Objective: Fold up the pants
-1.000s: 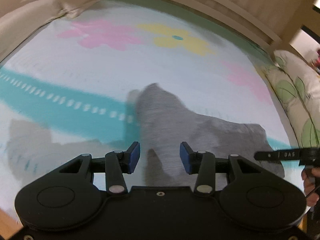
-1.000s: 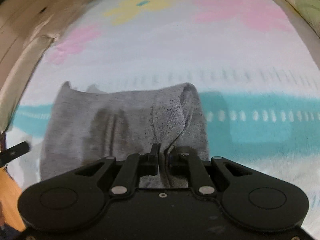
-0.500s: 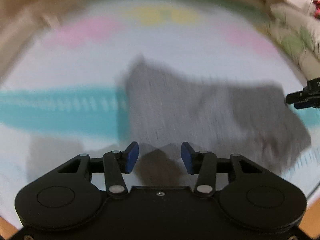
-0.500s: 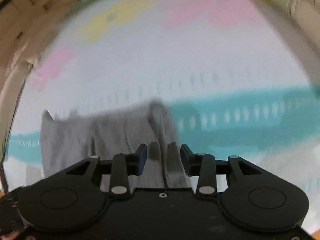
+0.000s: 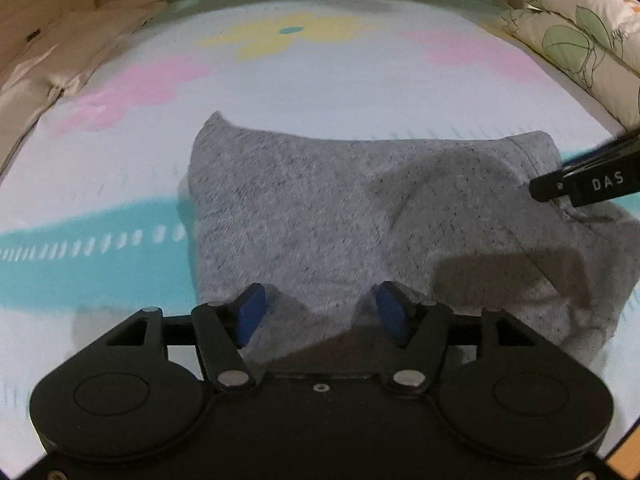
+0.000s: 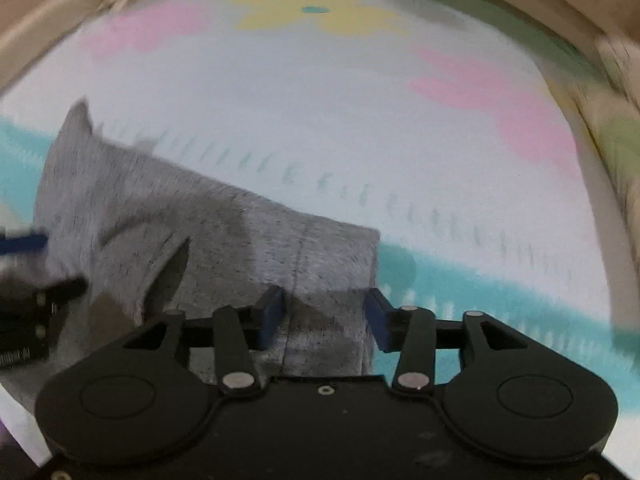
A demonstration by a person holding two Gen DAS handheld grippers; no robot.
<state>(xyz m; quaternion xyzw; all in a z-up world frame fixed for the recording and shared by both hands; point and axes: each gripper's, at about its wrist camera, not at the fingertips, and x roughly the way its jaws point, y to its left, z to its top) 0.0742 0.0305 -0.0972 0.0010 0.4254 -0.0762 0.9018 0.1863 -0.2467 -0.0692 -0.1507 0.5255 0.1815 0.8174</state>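
Both pairs of jaws have just been opening and now stand apart, clamping nothing: the left gripper (image 5: 318, 314) hovers over the near edge of the grey pants (image 5: 332, 216), the right gripper (image 6: 324, 312) over their right-hand edge. The pants lie bunched on the flower-printed sheet (image 5: 320, 92). A fold looks just released; next comes smoothing or regripping an edge for another fold.

black left gripper (image 5: 318, 314) and right gripper (image 6: 324, 314) (blue pads, silver pivot screws); "das" lettering.
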